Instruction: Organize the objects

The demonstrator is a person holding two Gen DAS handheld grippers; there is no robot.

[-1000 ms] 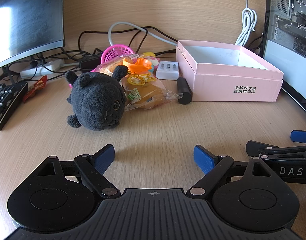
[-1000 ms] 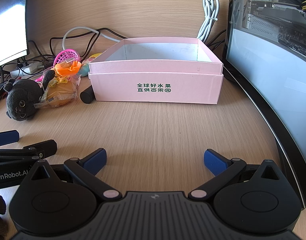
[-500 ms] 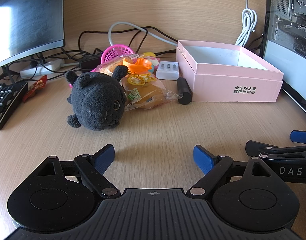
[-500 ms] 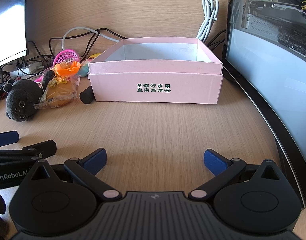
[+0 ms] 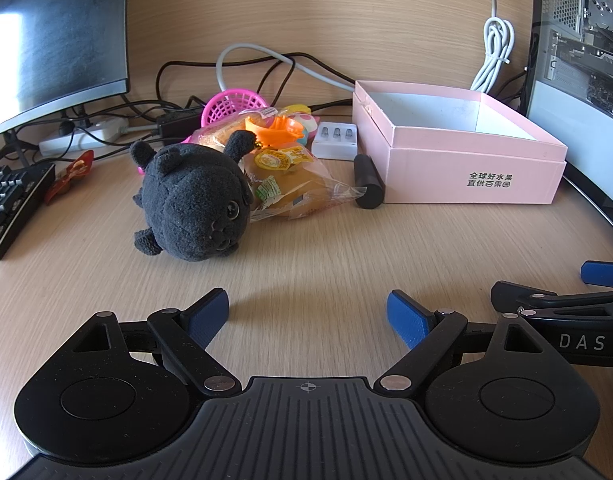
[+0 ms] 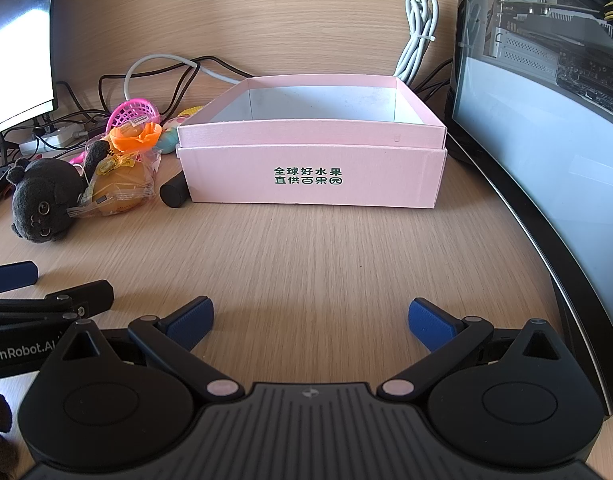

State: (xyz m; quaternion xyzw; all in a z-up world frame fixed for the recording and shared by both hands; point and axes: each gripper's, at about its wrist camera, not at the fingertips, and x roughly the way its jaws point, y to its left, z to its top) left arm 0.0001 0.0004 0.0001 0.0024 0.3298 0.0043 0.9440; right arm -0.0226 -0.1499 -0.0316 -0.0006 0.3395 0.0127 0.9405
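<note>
An open pink box (image 5: 470, 172) stands at the right back of the desk; it also shows in the right wrist view (image 6: 310, 172), and what shows of its inside looks empty. A black plush toy (image 5: 194, 208) lies left of it, against a wrapped bread bag (image 5: 294, 188), an orange toy (image 5: 278, 130), a pink basket (image 5: 232, 104), a white case (image 5: 335, 145) and a black cylinder (image 5: 368, 186). My left gripper (image 5: 308, 314) is open and empty, low over the desk in front of the plush. My right gripper (image 6: 310, 320) is open and empty, in front of the box.
A monitor (image 5: 46, 40) and keyboard (image 5: 10, 204) are at the left. A PC case (image 6: 546, 80) stands at the right. Cables and a power strip (image 5: 82, 138) run along the back wall. A red wrapper (image 5: 68, 174) lies by the keyboard.
The right wrist view has shifted very slightly toward the box. The left gripper and all the objects stay still.
</note>
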